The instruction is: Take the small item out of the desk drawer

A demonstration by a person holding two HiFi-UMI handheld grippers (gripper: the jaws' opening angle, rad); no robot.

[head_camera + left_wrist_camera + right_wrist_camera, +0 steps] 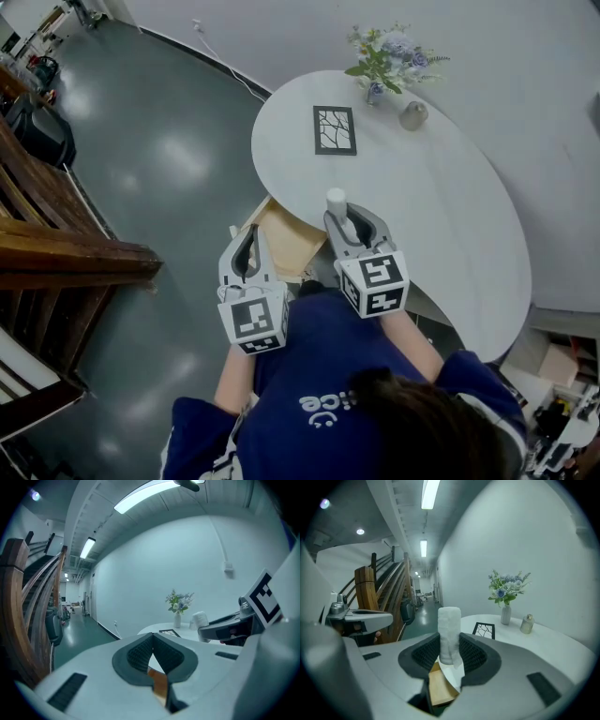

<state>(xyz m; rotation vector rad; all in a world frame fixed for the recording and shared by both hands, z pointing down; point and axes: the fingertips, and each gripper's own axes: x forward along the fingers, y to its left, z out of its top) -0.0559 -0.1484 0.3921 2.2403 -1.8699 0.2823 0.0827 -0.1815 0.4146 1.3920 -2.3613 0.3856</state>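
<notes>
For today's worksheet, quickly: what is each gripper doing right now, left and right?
The left gripper: closed, empty.
The right gripper: closed on the white roll.

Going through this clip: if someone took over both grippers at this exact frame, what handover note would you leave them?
Right gripper: shut on the white roll, held upright by its lower part.
Left gripper: shut, nothing between the jaws, raised beside the right one.
Things: the wooden drawer stands open under the edge of the white table; the roll is up near the table's edge, clear of the drawer.
Done: the item is out of the drawer.
Left: probably set the roll on a bare part of the table and release; the drawer is not yet closed, if that is wanted.
</notes>
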